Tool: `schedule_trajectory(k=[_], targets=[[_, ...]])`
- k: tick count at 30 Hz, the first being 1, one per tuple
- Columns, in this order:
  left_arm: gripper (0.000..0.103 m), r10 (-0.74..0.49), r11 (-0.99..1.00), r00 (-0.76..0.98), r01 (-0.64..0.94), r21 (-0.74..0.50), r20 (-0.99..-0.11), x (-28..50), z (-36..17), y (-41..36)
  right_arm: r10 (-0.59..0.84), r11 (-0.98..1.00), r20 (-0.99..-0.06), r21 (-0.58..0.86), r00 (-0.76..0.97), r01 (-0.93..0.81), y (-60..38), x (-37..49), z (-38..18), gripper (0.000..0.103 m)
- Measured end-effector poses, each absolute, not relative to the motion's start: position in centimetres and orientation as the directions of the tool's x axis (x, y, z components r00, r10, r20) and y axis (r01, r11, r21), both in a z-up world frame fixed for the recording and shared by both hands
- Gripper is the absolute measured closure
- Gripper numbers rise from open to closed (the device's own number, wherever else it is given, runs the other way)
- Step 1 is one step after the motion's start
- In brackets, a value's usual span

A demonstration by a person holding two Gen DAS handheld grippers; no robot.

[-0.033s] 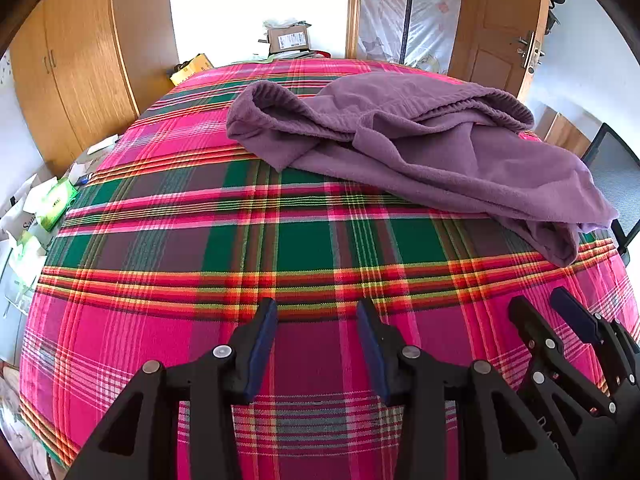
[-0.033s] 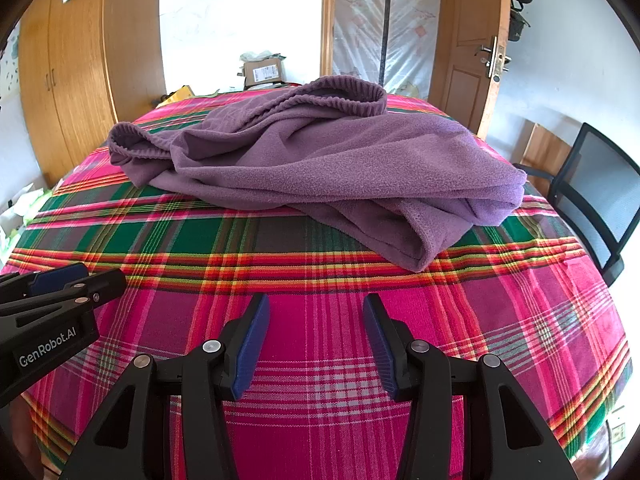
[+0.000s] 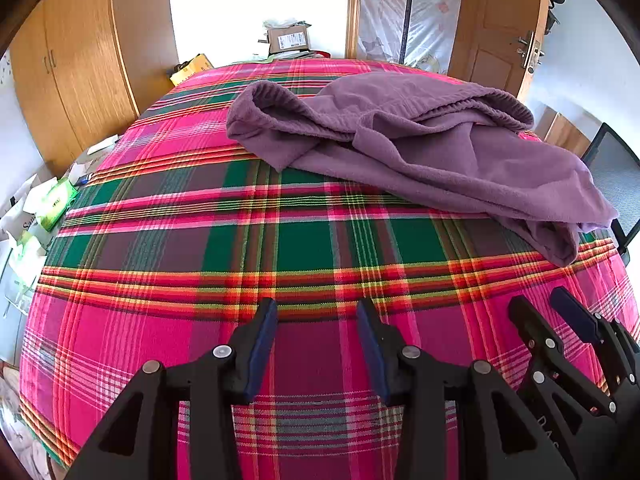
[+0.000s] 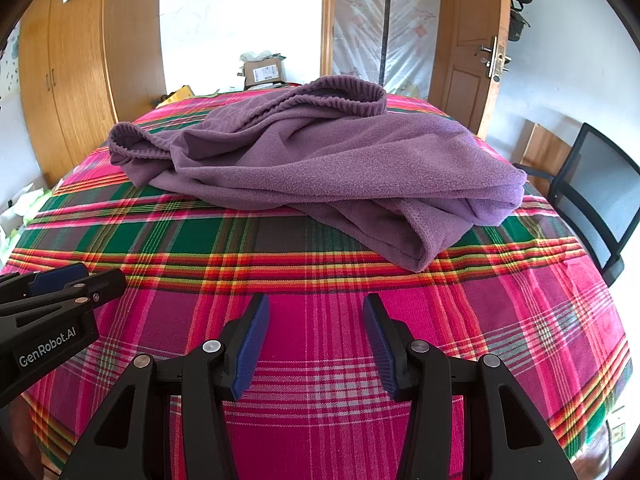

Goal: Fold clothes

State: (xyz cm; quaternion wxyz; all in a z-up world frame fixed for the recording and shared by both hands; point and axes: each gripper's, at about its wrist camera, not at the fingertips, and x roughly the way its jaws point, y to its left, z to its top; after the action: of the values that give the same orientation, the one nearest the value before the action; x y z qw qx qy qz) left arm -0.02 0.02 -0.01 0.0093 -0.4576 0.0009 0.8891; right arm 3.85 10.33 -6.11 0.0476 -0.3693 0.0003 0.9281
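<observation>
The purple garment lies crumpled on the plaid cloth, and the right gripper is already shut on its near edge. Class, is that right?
Not quite. The purple garment does lie crumpled on the plaid cloth, but the right gripper is open and clear of it, as the right wrist view shows.

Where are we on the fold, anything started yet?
Done: nothing. The purple garment lies crumpled on the plaid cloth, its ribbed band bunched up. In hand: nothing. The left gripper and right gripper are open, empty, short of it. Left: grasping, spreading flat and all folds.
</observation>
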Motion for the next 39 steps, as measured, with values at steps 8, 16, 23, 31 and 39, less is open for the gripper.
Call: schedule_trajectory(k=[8,16,23,31,39], targets=[[0.061,0.011,-1.000,-0.582,-0.022,0.002,-0.813,0.29,0.08,0.17,0.085,-0.996,-0.684,-0.031,-0.725,-0.088,10.34,3.82,-6.07,0.053],[0.061,0.011,-1.000,-0.585,-0.019,-0.001,-0.811,0.25,0.00,0.22,0.085,-0.996,-0.682,-0.031,-0.726,-0.087,10.37,4.00,-6.10,0.053],[0.061,0.013,-1.000,-0.587,-0.017,-0.003,-0.809,0.31,0.05,0.23,0.083,-0.996,-0.681,-0.031,-0.727,-0.085,10.38,4.10,-6.03,0.053],[0.061,0.012,-1.000,-0.593,-0.014,-0.005,-0.805,0.44,0.01,0.36,0.076,-0.996,-0.678,-0.024,-0.731,-0.081,10.52,4.13,-6.07,0.053],[0.061,0.015,-1.000,-0.599,-0.017,-0.006,-0.800,0.63,0.00,0.37,0.053,-0.998,-0.677,-0.009,-0.734,-0.064,10.89,4.25,-6.18,0.052]])
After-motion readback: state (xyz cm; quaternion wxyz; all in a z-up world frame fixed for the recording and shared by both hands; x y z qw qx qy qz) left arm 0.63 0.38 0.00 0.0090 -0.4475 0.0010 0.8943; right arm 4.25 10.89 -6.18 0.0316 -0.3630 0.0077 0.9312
